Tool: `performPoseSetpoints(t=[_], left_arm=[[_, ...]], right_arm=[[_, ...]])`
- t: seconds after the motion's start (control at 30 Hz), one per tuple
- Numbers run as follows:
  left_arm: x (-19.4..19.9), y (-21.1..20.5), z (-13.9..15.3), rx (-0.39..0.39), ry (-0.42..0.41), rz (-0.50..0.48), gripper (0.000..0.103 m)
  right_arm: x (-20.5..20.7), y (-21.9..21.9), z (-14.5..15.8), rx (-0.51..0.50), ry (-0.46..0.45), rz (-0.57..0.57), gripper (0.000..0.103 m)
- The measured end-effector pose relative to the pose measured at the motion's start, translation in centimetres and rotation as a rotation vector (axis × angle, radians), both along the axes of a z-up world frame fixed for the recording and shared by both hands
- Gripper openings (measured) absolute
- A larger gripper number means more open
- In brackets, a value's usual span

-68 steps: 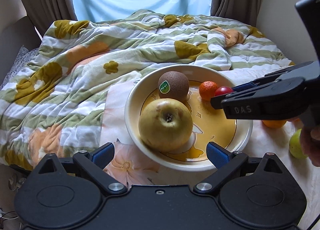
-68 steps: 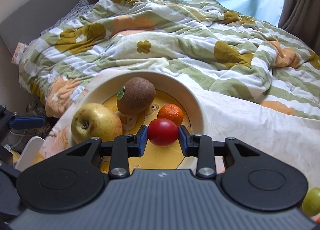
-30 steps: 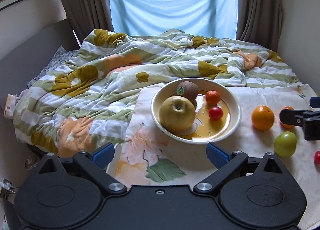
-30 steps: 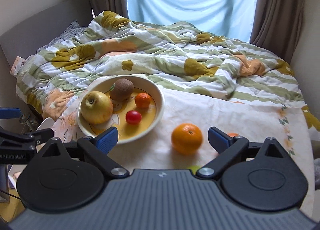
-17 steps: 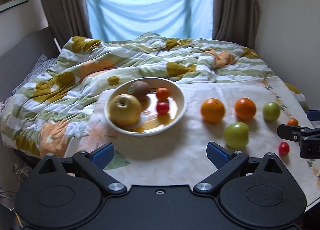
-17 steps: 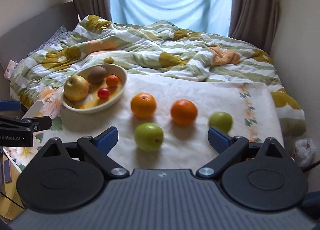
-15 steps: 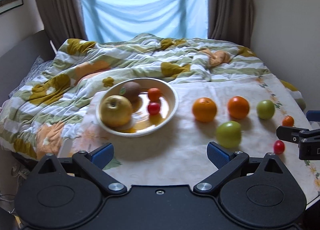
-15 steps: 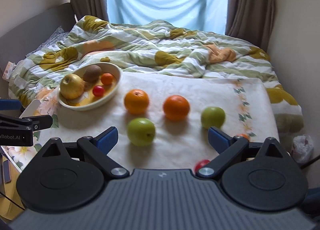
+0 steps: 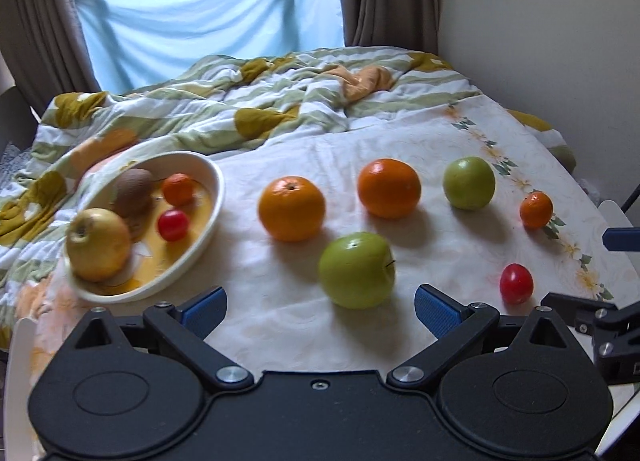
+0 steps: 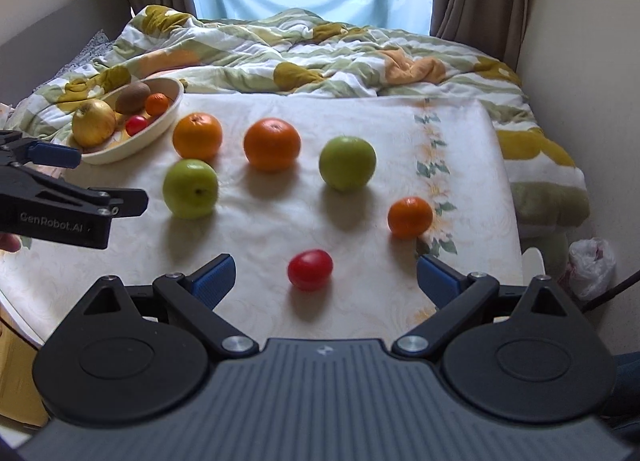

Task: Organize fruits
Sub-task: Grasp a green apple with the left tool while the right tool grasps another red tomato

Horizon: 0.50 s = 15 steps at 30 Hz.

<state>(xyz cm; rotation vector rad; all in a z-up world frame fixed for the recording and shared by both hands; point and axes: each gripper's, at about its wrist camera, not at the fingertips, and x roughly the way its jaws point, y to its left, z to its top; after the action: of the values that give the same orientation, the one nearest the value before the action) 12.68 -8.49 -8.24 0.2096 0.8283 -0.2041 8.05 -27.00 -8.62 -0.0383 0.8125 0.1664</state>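
A cream bowl [image 9: 208, 217] at the left holds a yellow apple [image 9: 98, 243], a kiwi [image 9: 132, 191], a mandarin [image 9: 178, 189] and a red tomato [image 9: 173, 224]. On the white cloth lie two oranges [image 9: 291, 208] [image 9: 389, 188], two green apples [image 9: 356, 269] [image 9: 469, 183], a small mandarin [image 9: 536, 209] and a second red tomato [image 10: 310, 269]. My left gripper [image 9: 320, 307] is open, with the near green apple just ahead of its fingers. My right gripper [image 10: 324, 281] is open too, its fingers on either side of the loose tomato without touching it.
A rumpled striped quilt [image 10: 320, 49] covers the bed behind the cloth. The wall [image 9: 540, 21] runs along the right. The cloth's right edge [image 10: 504, 181] drops off near the small mandarin. A white plastic bag [image 10: 588, 265] lies below on the right.
The right gripper let go of a red tomato in the bowl and opened. Both grippers pulled back and swung right, over the loose fruit on the cloth.
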Motion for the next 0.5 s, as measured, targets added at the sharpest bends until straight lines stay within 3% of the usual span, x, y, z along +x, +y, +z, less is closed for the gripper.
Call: performPoseSetpoints(t=[0.33, 0.5], left_arm=[[2.0, -2.8, -2.6, 0.081, -0.027, -0.055, 0.102], [2.8, -2.9, -3.2, 0.086, -0.03, -0.069, 0.095]], right_arm=[[1.6, -0.7, -3.0, -0.01, 0.027, 0.007, 0.103], [2.2, -0.6, -3.8, 0.007, 0.039, 0.007, 0.103]])
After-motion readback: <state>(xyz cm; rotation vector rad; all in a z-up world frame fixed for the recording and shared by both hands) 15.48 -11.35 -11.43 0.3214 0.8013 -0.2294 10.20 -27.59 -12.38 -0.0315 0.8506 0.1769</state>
